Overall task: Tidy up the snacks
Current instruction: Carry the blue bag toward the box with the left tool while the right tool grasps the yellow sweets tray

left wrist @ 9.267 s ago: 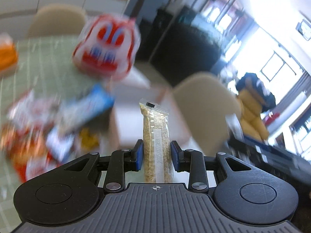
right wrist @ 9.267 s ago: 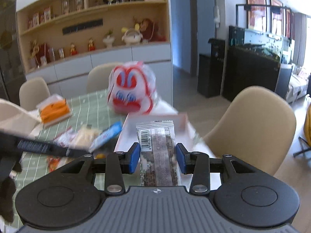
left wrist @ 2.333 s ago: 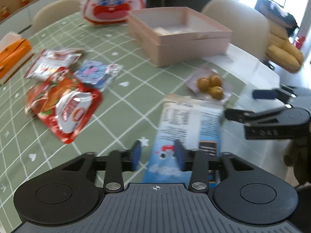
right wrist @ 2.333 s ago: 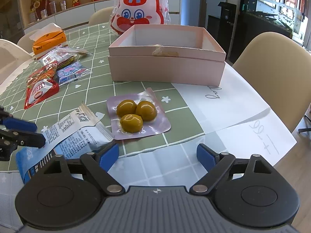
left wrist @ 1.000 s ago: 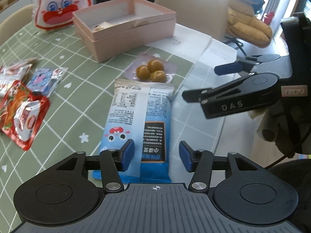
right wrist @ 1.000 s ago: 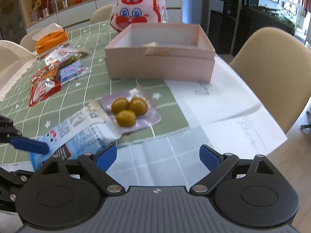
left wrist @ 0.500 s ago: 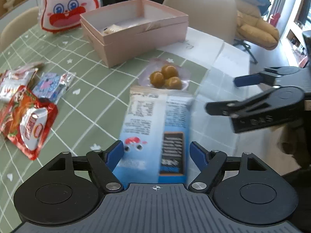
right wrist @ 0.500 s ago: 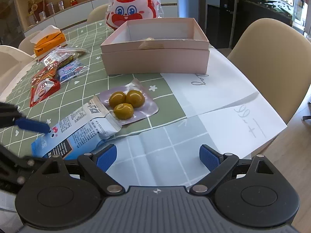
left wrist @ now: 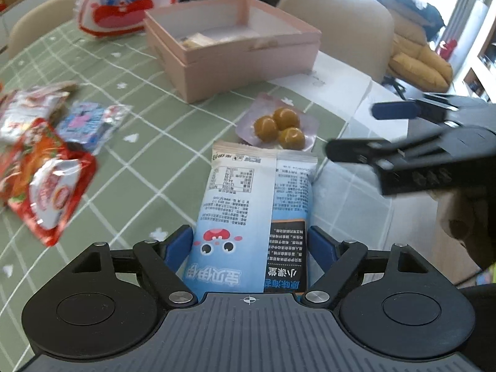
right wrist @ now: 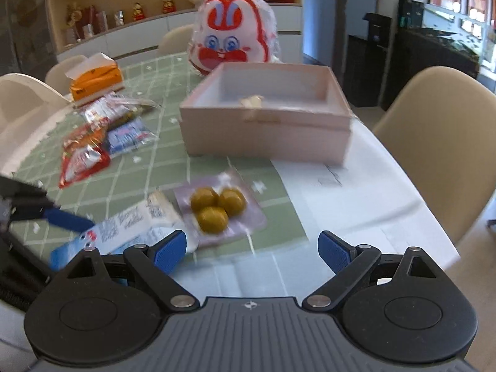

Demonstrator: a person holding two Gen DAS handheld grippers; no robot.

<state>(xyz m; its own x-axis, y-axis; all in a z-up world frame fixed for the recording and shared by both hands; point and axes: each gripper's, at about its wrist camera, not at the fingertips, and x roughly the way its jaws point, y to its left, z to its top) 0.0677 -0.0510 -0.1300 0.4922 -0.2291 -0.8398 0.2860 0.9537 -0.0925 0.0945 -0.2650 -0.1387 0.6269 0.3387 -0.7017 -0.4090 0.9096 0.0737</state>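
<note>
The left claw (left wrist: 249, 245) has just been opening and stands spread, the blue packet (left wrist: 252, 214) lying loose between its fingers on the tabletop (left wrist: 148, 142). The right claw (right wrist: 251, 249) hangs spread and empty near the plum pack (right wrist: 221, 212).

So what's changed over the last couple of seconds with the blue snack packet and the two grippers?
The left gripper has just been opening, letting go of the blue packet, which lies flat between its fingers. The right gripper stayed open and empty; the pink box hasn't moved.

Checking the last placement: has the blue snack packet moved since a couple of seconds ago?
Yes. The blue snack packet now lies against the tray of yellow balls, nearer the pink box; the left gripper has just opened, straddling it.
</note>
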